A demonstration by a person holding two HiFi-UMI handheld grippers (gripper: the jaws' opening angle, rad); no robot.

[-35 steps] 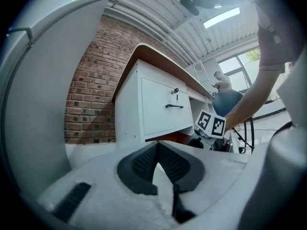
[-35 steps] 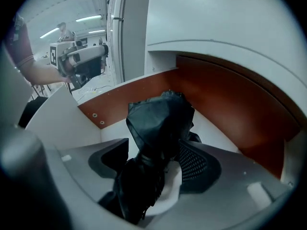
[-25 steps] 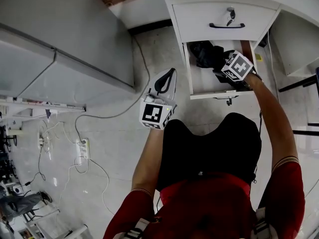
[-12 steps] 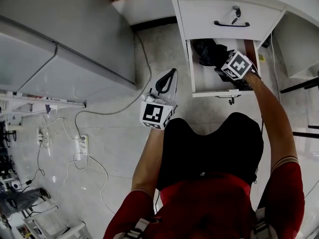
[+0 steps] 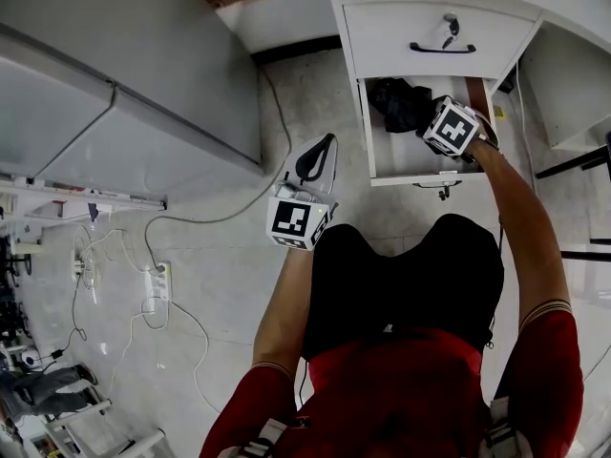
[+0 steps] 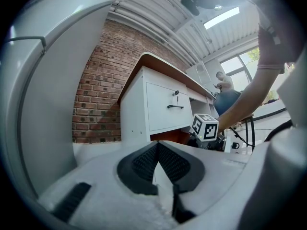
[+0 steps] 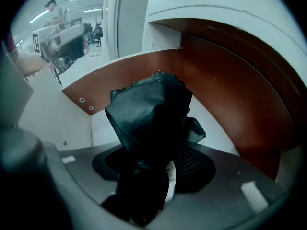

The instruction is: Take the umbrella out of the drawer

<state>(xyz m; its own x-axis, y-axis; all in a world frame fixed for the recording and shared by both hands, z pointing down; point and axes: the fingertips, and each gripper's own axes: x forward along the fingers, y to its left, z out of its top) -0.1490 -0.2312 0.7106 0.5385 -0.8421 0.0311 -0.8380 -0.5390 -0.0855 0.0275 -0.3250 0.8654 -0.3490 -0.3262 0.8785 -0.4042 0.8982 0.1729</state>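
Note:
A black folded umbrella (image 5: pixel 396 103) lies at the back of the open lower drawer (image 5: pixel 420 176) of a white desk. My right gripper (image 5: pixel 425 114) reaches steeply down into that drawer. In the right gripper view the umbrella (image 7: pixel 148 114) fills the space between the jaws of the right gripper (image 7: pixel 153 169), which are closing round its dark fabric and stem; a sliver of light still shows beside the right pad (image 7: pixel 189 164). My left gripper (image 5: pixel 323 146) hovers level over the floor, left of the drawer, shut and empty; in its own view my left gripper (image 6: pixel 156 147) has its pads together.
Above the open drawer is a shut drawer (image 5: pixel 434 36) with a black handle and a key. A large grey cabinet (image 5: pixel 124 84) stands at the left. Cables and a power strip (image 5: pixel 158 284) lie on the tiled floor. The drawer's brown side walls (image 7: pixel 230 95) enclose the umbrella closely.
The right gripper has rolled a little in the drawer, staying at the umbrella. The left gripper has hardly moved.

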